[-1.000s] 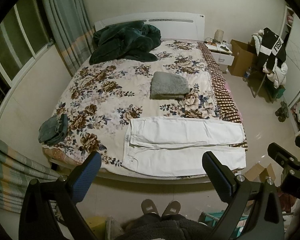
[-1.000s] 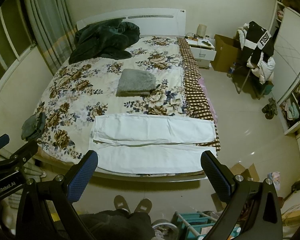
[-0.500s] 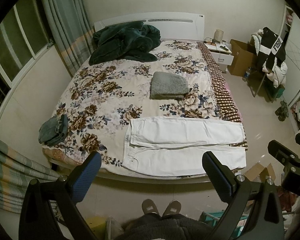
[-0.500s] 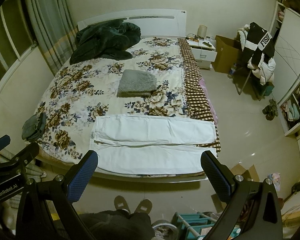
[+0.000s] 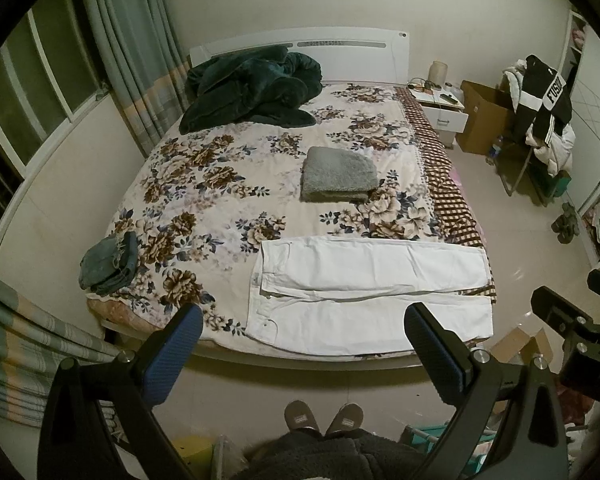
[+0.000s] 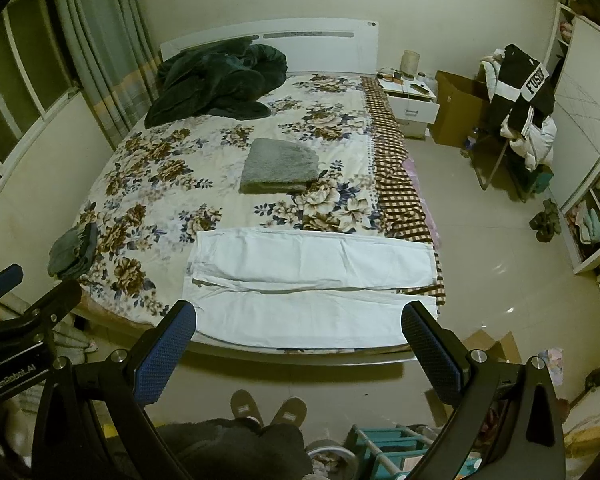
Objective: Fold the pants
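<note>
While I hang back off the bed [image 5: 204, 344], both my grippers, left [image 5: 302, 354] & right [image 6: 298, 352], jaws wide w/ nothing in em, white pants [image 5: 372, 292] flat at near edge, grey folded blanket [image 5: 338, 174] behind, jeans pile [image 5: 108, 264] far left.

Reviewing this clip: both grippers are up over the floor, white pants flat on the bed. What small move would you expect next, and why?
Probably both grippers come down toward the white pants, likely to the edge by the foot of the bed. The left gripper and right gripper are open, hold nothing and hang short of the bed. The pants lie spread out, both legs side by side, unfolded.
</note>
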{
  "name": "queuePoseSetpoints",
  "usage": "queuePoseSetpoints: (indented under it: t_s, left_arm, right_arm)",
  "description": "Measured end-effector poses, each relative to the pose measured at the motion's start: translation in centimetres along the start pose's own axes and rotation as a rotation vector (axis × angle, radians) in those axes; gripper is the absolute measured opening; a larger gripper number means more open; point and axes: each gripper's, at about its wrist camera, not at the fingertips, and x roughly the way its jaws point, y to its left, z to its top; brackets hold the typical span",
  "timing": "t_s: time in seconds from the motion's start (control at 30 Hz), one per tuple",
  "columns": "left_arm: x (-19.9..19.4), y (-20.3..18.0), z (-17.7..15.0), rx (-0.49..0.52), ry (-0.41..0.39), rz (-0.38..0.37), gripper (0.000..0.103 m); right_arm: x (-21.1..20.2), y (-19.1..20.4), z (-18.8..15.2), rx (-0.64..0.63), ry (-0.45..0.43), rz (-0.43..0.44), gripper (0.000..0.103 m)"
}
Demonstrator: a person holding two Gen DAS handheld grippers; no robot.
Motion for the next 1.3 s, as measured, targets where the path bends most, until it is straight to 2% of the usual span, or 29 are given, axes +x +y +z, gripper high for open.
queuePoseSetpoints:
  t_s: [0.17,0.37,0.47,0.57,0.63,0.7,0.83,0.93,1.0,1.07,1.3]
  left_arm:
    - [0.1,0.0,0.0,-0.008,-0.011,0.015,0.103]
    - [3.2,-0.8,1.9,-0.036,-0.075,0.1,0.103]
    - [6.4,-1.2,3.4,-0.051,-0.093,0.135,0.103]
    - [10.8,-1.7,4.9,-0.075,-0.085,0.149,0.103]
    - [14.6,-1.8,6.0,-0.105,-0.056,0.153,0.103]
    - [19.1,-1.8,7.0,-0.13,0.004,0.156,0.103]
    - [29.6,-2.3,8.2,-0.157,0.179,0.162,0.103]
    - [38.0,-2.3,8.4,-0.198,0.319,0.146,0.103]
    - [44.2,-1.7,8.4,-0.261,0.414,0.131,0.103]
    - [48.6,-1.2,8.3,-0.312,0.469,0.135,0.103]
    - [65.8,0.9,7.4,-0.466,0.643,0.209,0.103]
  right_arm:
    - [1.2,-1.5,-0.4,0.017,0.009,0.008,0.103]
    - [6.1,-5.0,0.6,0.089,0.001,-0.013,0.103]
    - [10.0,-7.3,1.5,0.128,0.001,-0.052,0.103]
    - [15.6,-9.9,2.9,0.184,0.038,-0.092,0.103]
    - [18.8,-11.6,3.6,0.227,0.063,-0.088,0.103]
    - [23.1,-13.3,4.6,0.276,0.102,-0.108,0.103]
    - [32.4,-17.1,6.5,0.401,0.168,-0.139,0.103]
    - [40.9,-20.3,7.4,0.507,0.238,-0.162,0.103]
    - [46.9,-22.0,7.9,0.567,0.291,-0.181,0.103]
    - [53.7,-24.1,8.3,0.61,0.351,-0.211,0.103]
    - [70.2,-28.8,7.9,0.733,0.476,-0.247,0.103]
